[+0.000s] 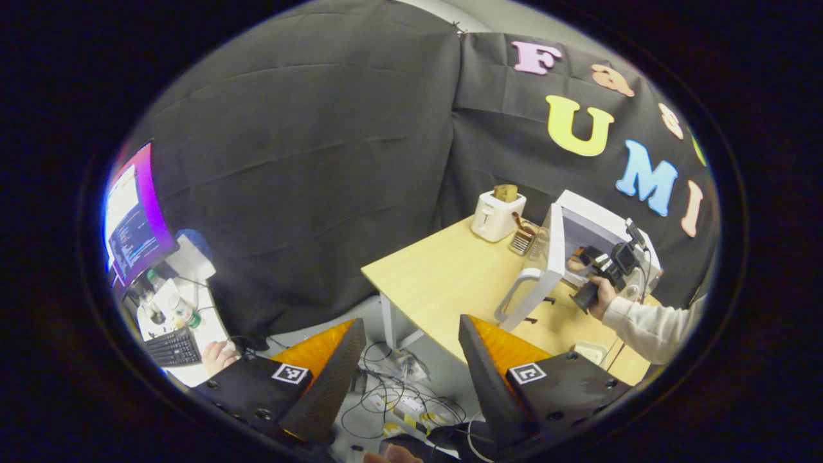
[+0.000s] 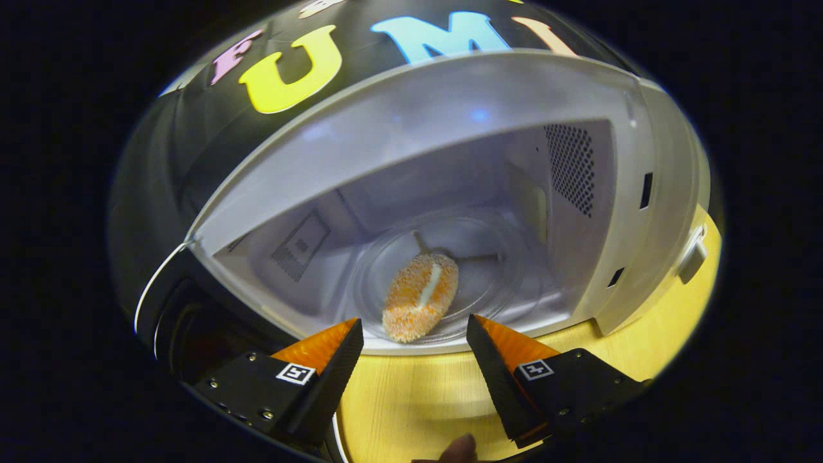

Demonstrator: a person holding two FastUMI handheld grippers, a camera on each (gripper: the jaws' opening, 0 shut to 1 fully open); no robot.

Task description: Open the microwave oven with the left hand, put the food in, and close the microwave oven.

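- Food (image 2: 421, 296), an oval, crumb-coated orange piece with a pale stripe along its middle, lies on the glass turntable (image 2: 488, 270) inside the microwave oven (image 2: 656, 212).
- Right gripper (image 2: 415, 341), seen in the right gripper view, sits just in front of the oven's opening with its two fingers spread apart and nothing between them; the food lies just beyond the gap, not touched.
- Microwave door (image 1: 546, 263) stands swung wide open, its curved handle (image 1: 517, 292) facing outward in the left gripper view.
- Oven rests on a light wooden table (image 1: 443, 276).
- Left gripper (image 1: 411, 341) is held well back from the table, fingers spread apart and empty, above a floor strewn with cables (image 1: 398, 392).
- Farther off in the left gripper view, a hand (image 1: 603, 299) in a pale sleeve holds the other gripper at the oven's mouth.
- White toaster (image 1: 496, 215) with bread in its slot stands on the table's far corner, beside the oven.
- Lit monitor (image 1: 132, 222) and keyboard (image 1: 172, 347) sit on a desk at far left.
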